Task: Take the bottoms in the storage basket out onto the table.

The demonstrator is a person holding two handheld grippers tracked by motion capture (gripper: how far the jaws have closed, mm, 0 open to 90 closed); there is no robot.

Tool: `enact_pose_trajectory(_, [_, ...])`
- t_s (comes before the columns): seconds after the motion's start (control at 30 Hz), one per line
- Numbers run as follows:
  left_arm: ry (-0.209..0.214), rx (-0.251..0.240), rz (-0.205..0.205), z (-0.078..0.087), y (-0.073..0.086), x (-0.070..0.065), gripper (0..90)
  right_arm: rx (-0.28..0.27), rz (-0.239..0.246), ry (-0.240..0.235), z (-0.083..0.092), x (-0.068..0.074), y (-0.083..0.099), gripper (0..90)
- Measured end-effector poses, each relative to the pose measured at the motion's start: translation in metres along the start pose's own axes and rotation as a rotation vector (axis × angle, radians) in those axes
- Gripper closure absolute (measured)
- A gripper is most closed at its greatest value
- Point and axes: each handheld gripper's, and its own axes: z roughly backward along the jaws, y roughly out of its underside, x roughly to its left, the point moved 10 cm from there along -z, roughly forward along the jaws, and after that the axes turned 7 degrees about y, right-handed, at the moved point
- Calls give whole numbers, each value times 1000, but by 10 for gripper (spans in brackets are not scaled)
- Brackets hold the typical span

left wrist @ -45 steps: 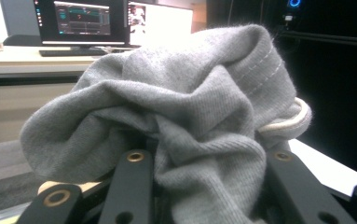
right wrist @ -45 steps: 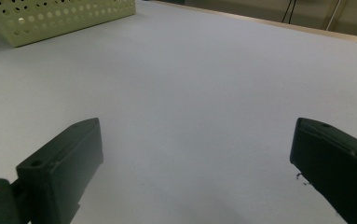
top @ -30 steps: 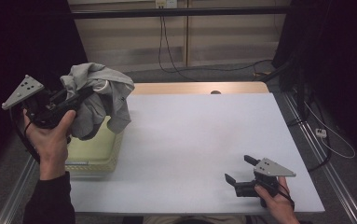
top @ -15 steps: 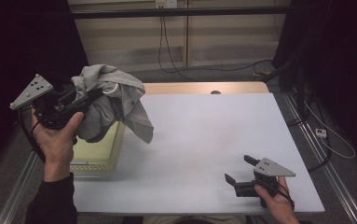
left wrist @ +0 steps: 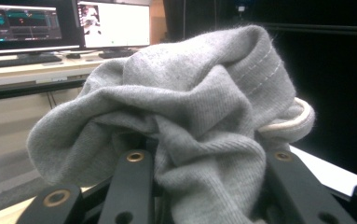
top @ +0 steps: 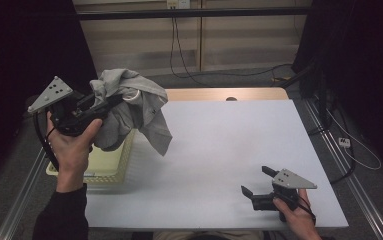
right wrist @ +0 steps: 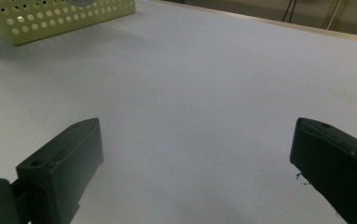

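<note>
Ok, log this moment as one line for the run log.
left gripper: shut on grey sweater, lifted above yellow basket | right gripper: open, empty, low over white table

White rectangular tabletop [top: 239, 150] with light wooden far edge [top: 224, 94]. Pale yellow perforated plastic basket [top: 106, 165] at near-left corner, hanging over table's left edge. Black cables [top: 179, 45] hang down beige back wall; white cable and small white plug [top: 345, 142] on grey floor right. Two lit computer monitors [left wrist: 69, 21] on far desk, dark keyboard [left wrist: 17, 59] in front.
</note>
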Motion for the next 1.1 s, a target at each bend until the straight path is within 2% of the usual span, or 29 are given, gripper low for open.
enact_pose_trajectory(0.2, [39,-1,-11,-17,-4,-12,664,-1,-4,-1,1,0,0,24])
enact_pose_trajectory(0.47, [90,-2,-3,-34,-5,-24,663,2,-4,0,1,0,1,24])
enact_pose_trajectory(0.8, [122,6,1,-47,0,-35,662,0,0,4,1,0,1,24])
enact_pose_trajectory(1.1, [114,26,-3,-56,6,-40,660,-1,0,2,1,1,0,24])
